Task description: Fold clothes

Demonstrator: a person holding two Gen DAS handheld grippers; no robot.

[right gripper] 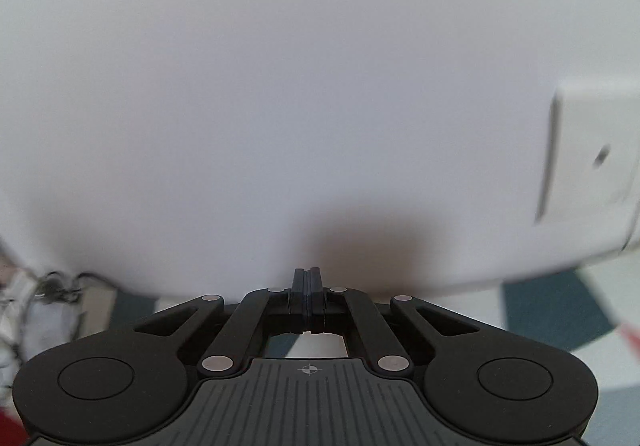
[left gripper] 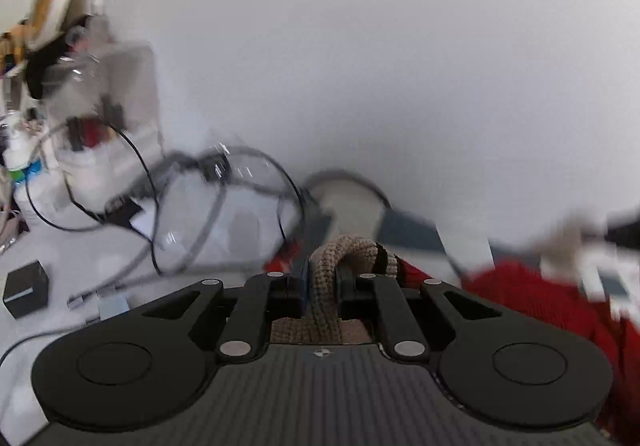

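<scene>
Sweater (left gripper: 532,298): a red knit with a tan knitted edge (left gripper: 340,266), lying on a patterned surface of dark blue and pale patches (left gripper: 408,234). The left gripper (left gripper: 320,286) is clamped on that tan edge, which loops up between its fingers, judged a hold for carrying the fold over. The right gripper (right gripper: 307,298) has its fingers pressed together on nothing. The white wall (right gripper: 300,86) stands close ahead. Cables (left gripper: 224,190) and a small black box (left gripper: 26,288) crowd the left.
</scene>
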